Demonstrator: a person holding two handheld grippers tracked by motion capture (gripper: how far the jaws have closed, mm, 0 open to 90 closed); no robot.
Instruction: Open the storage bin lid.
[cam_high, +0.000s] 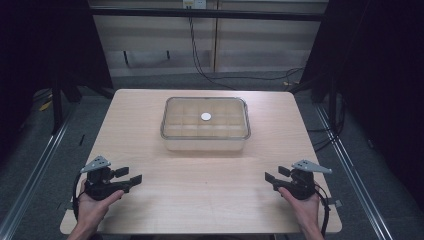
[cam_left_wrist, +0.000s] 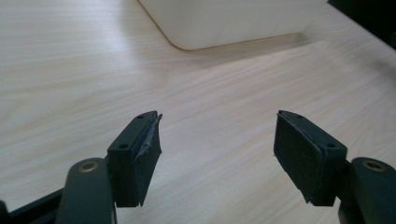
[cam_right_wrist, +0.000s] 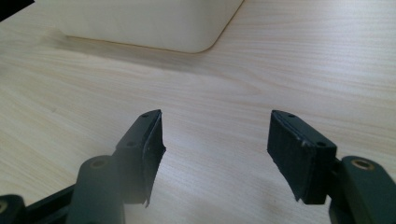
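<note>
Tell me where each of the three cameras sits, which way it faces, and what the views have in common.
High view: above the person's side, facing forward and down on the table; both hands, left gripper and right gripper show.
Left gripper view: rides the left gripper, looking along its open jaws toward the clear lidded box.
Right gripper view: rides the right gripper, jaws open, facing the same box.
Shared: all three show the box and the wooden table.
</note>
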